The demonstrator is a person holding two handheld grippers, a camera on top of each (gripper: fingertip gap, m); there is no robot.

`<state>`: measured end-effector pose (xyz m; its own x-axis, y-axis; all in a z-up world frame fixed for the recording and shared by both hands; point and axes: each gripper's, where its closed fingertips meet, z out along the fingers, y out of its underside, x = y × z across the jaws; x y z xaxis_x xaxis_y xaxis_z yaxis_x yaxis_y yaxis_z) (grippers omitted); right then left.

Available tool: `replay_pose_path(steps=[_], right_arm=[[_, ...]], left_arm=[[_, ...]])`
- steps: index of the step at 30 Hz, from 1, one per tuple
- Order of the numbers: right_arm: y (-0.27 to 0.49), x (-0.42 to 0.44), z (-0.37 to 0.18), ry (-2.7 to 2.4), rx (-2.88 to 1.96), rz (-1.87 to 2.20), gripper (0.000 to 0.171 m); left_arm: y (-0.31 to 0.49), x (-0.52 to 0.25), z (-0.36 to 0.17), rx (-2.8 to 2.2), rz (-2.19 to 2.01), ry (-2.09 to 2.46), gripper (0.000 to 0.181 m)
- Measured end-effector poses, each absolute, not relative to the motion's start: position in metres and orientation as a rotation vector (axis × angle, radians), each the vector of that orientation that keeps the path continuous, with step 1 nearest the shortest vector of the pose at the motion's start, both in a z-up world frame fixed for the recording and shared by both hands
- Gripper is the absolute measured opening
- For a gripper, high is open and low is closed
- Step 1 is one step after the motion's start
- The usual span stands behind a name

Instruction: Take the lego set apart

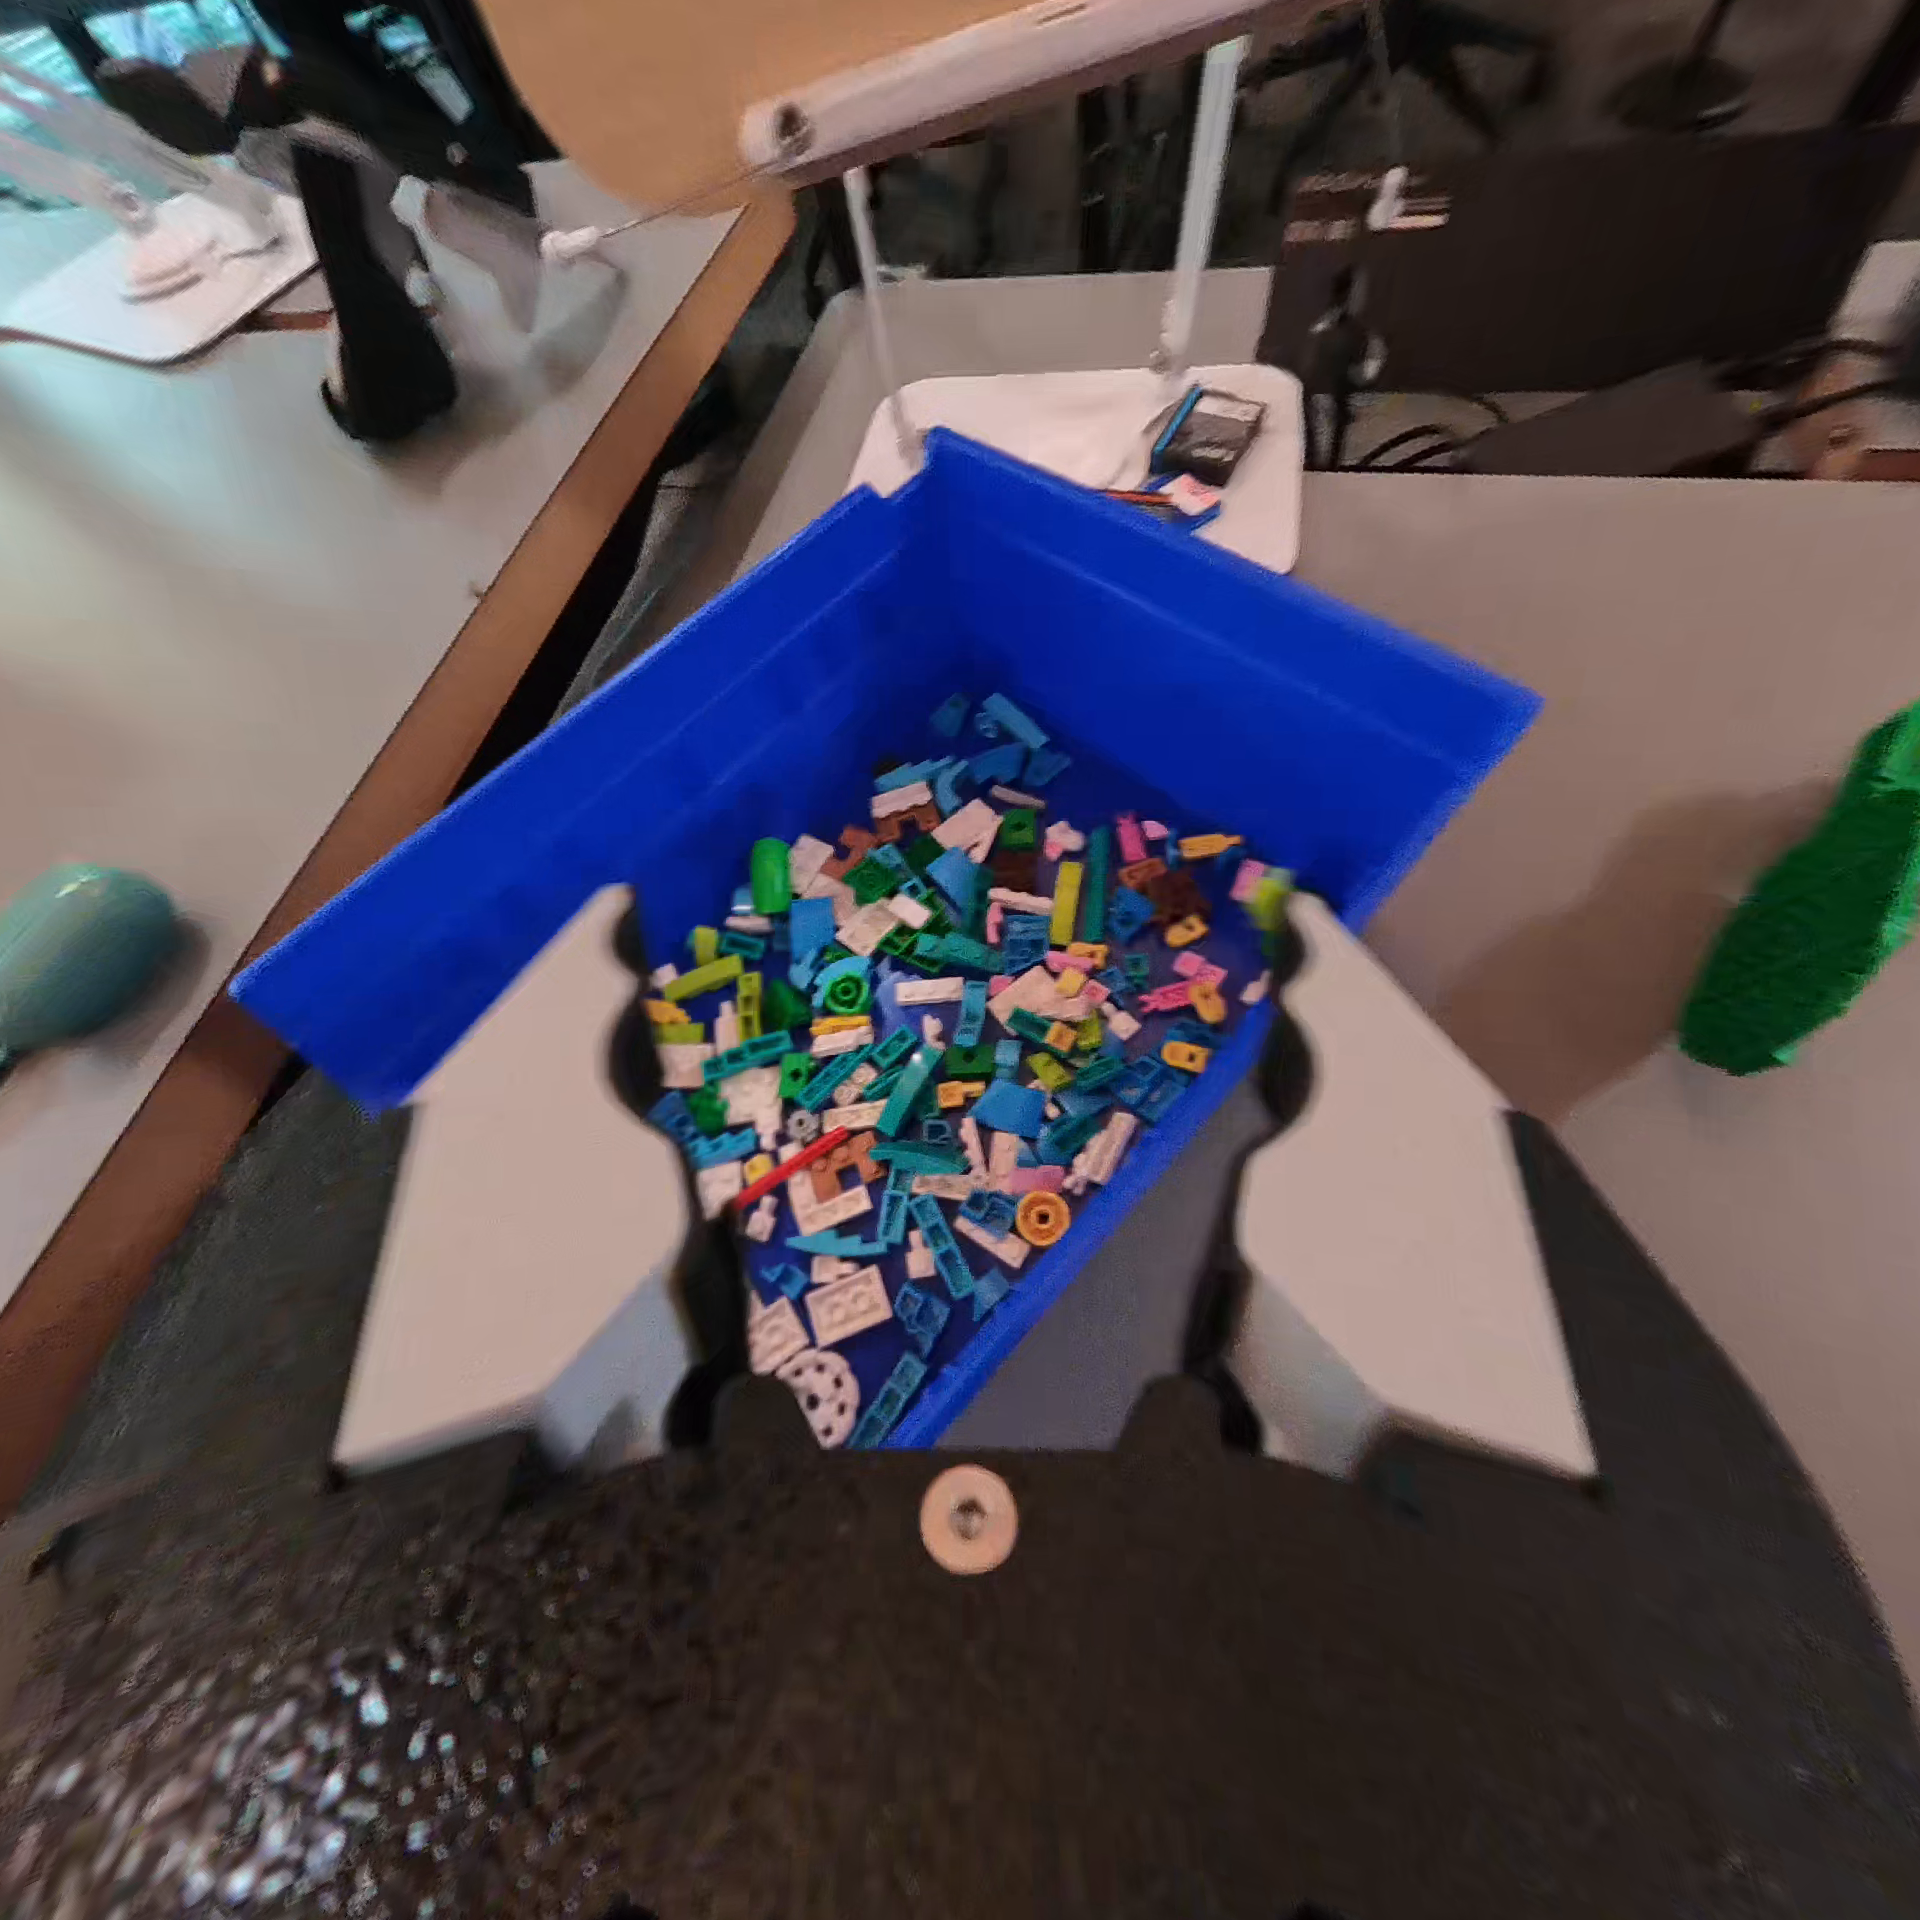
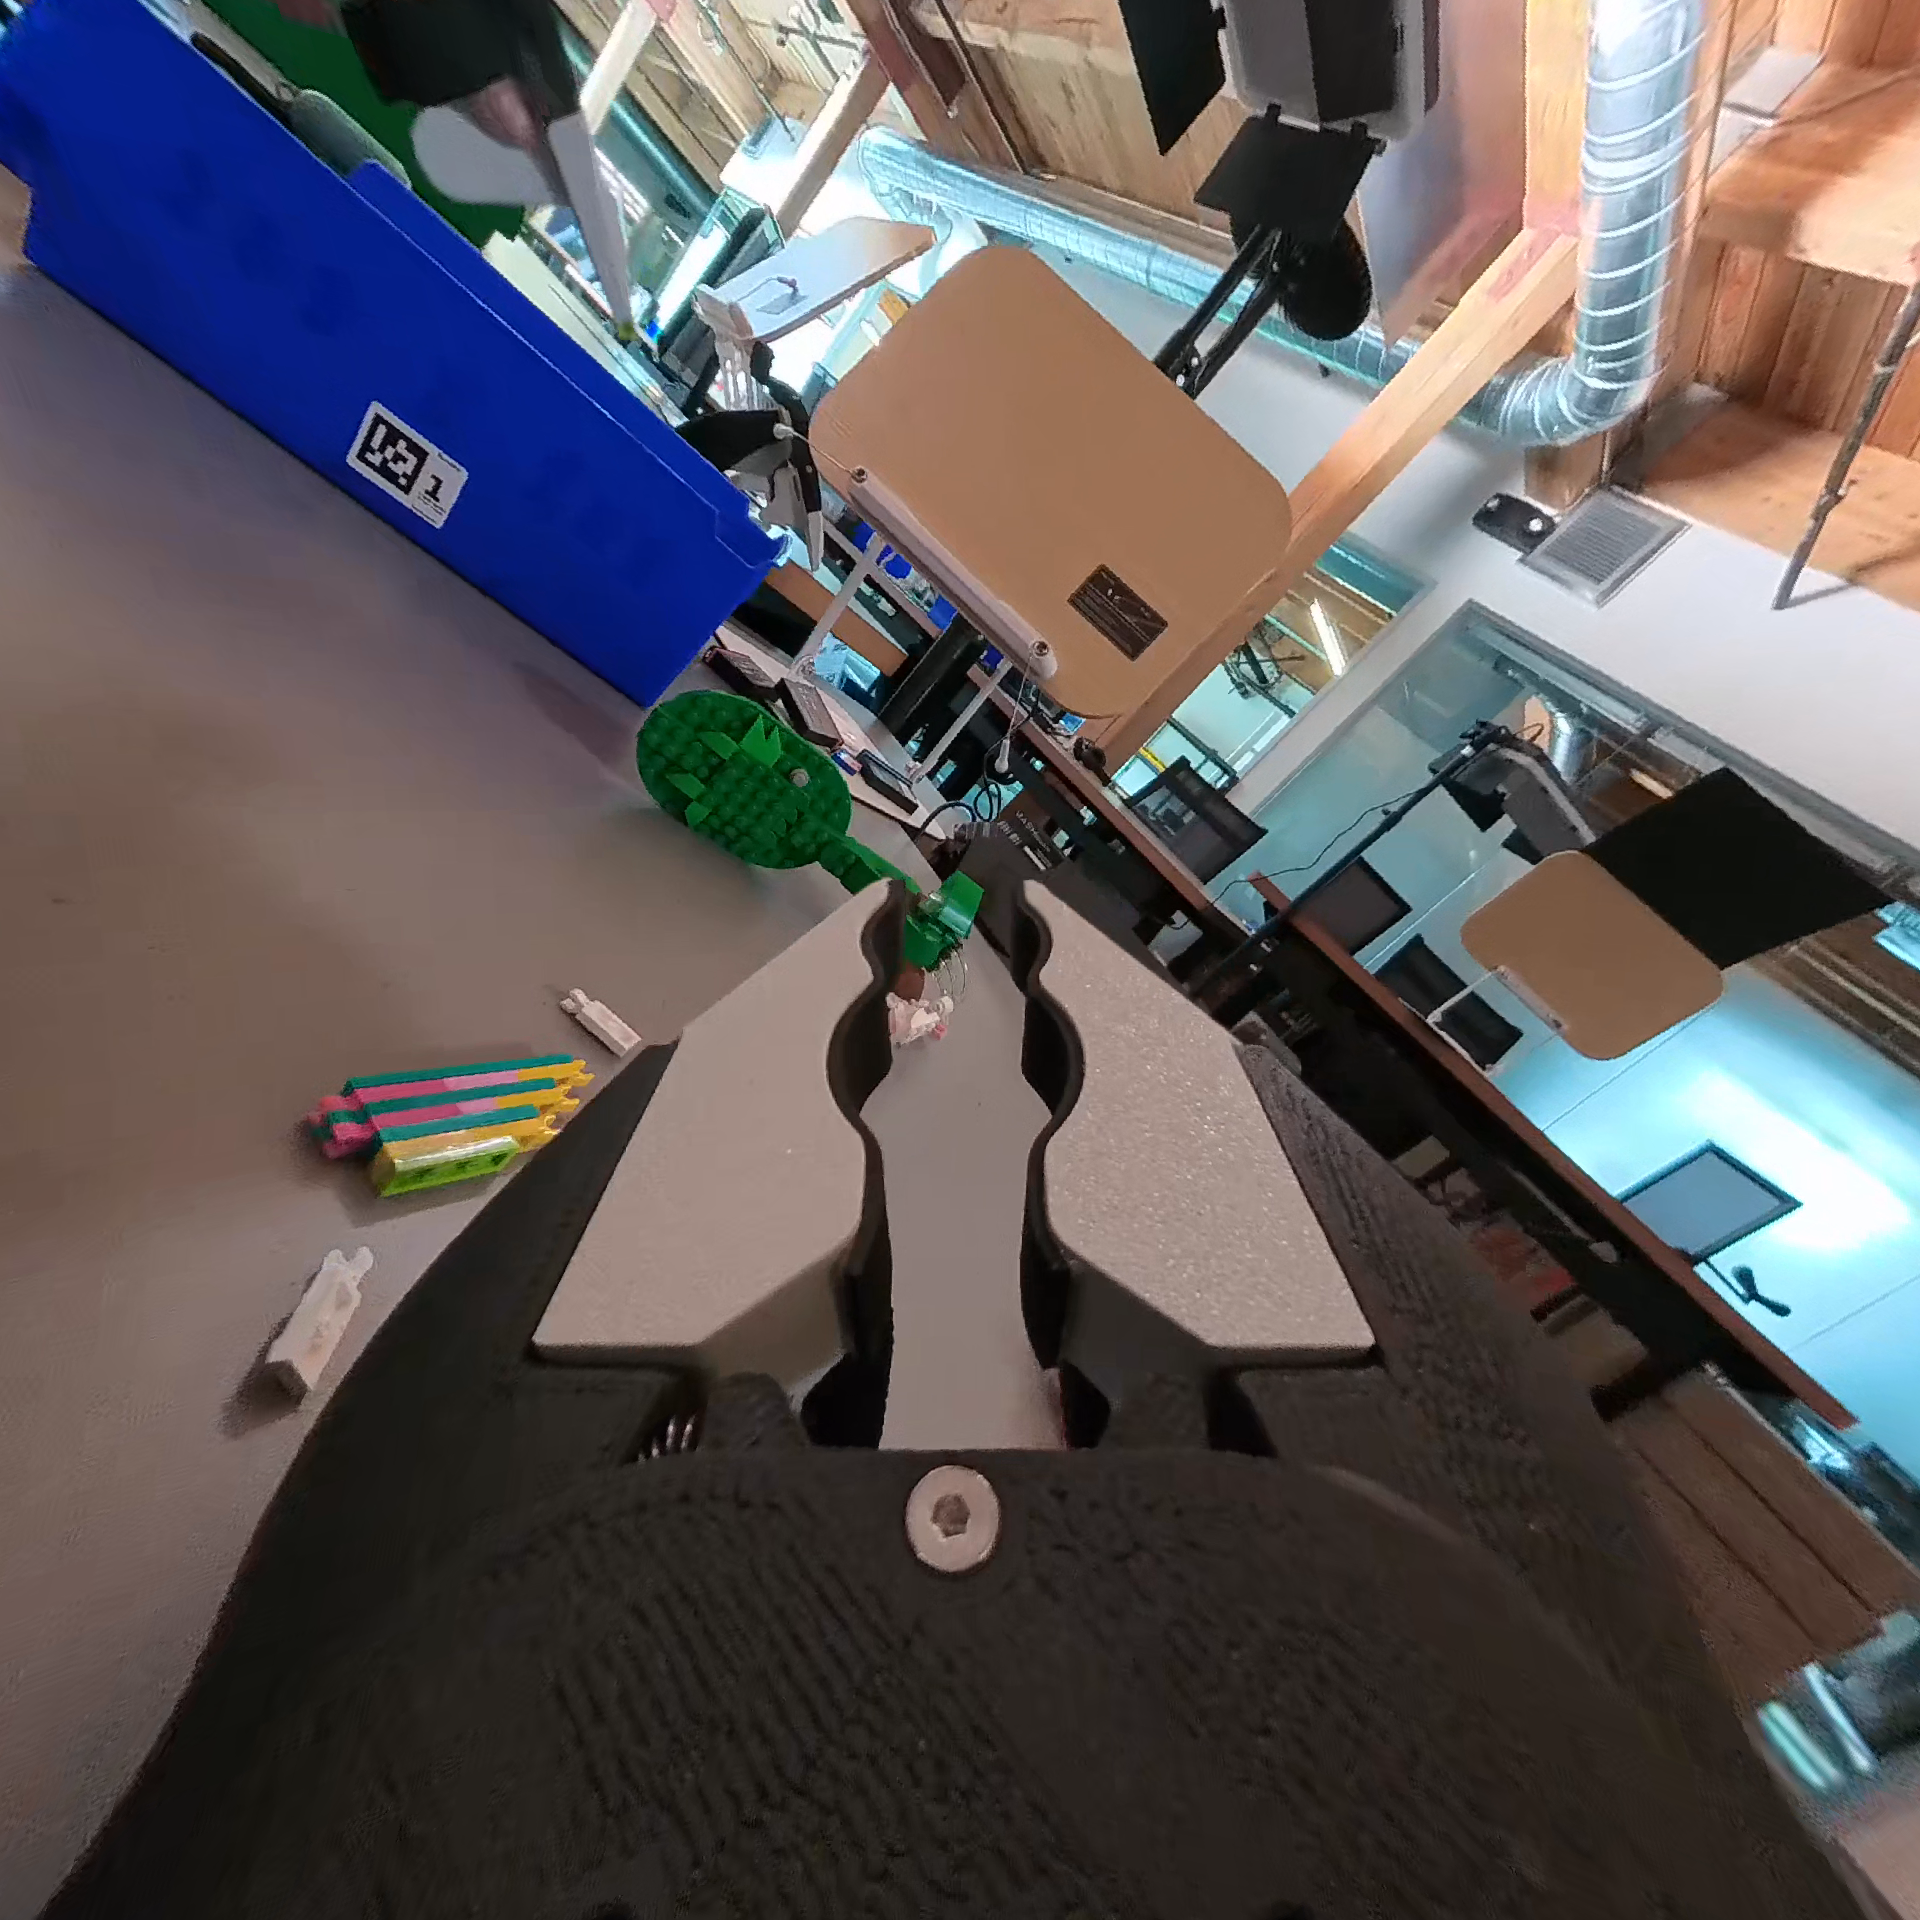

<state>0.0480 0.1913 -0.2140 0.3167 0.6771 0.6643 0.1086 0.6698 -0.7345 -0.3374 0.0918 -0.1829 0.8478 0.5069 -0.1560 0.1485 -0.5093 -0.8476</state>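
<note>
My left gripper (image 1: 961, 904) is open wide and hovers over a blue bin (image 1: 727, 748) that holds many loose lego pieces (image 1: 935, 1039) in blue, teal, white, green, yellow and pink. My right gripper (image 2: 951, 909) is nearly closed on the stem end of a green studded leaf-shaped lego build (image 2: 743, 790), which also shows blurred at the right edge of the left wrist view (image 1: 1808, 914). A small white and pink piece (image 2: 920, 1018) lies between the right fingers. A pink, teal and yellow bar assembly (image 2: 447, 1122) lies on the grey table (image 2: 208, 831).
Two white lego pieces (image 2: 601, 1018) (image 2: 317, 1320) lie near the bar assembly. The blue bin (image 2: 364, 343) stands at the back left with the left gripper's fingers (image 2: 478, 156) above it. A lamp stand's white base (image 1: 1091, 447) sits behind the bin. A teal object (image 1: 73, 956) lies on the neighbouring desk. It is some 25 cm from my left tips to the teal object (image 1: 73, 956).
</note>
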Motion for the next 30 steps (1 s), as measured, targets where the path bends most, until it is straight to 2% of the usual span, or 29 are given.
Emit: replay_pose_path(steps=[2, 6, 10, 18, 20, 23, 25, 28, 30], right_arm=[[0.194, 0.049, -0.214, -1.202, -0.808, 0.447, 0.017], [0.201, 0.051, -0.215, -1.183, -0.851, 0.478, 0.016], [0.204, 0.051, -0.216, -1.171, -0.881, 0.505, 0.015], [0.204, 0.048, -0.221, -1.198, -0.892, 0.518, 0.014], [0.203, 0.048, -0.222, -1.203, -0.894, 0.521, 0.014], [0.203, 0.048, -0.222, -1.204, -0.896, 0.523, 0.014], [0.204, 0.049, -0.221, -1.195, -0.898, 0.527, 0.014], [0.206, 0.049, -0.22, -1.183, -0.915, 0.54, 0.013], [0.206, 0.05, -0.22, -1.18, -0.919, 0.544, 0.013]], left_arm=[[0.089, -0.342, -0.182, -2.075, 0.52, -0.486, 0.137], [0.085, -0.34, -0.181, -2.072, 0.577, -0.498, 0.146], [0.081, -0.349, -0.18, -2.098, 0.661, -0.504, 0.147], [0.077, -0.365, -0.196, -2.138, 0.516, -0.63, 0.141], [0.07, -0.368, -0.208, -2.216, 0.514, -0.658, 0.145], [0.083, -0.351, -0.196, -2.146, 0.48, -0.562, 0.13], [0.111, -0.3, -0.175, -2.051, 0.341, -0.375, 0.116], [0.148, -0.165, -0.183, -2.069, -0.117, 0.028, 0.068], [0.154, -0.083, -0.212, -2.132, -0.407, 0.262, 0.049]])
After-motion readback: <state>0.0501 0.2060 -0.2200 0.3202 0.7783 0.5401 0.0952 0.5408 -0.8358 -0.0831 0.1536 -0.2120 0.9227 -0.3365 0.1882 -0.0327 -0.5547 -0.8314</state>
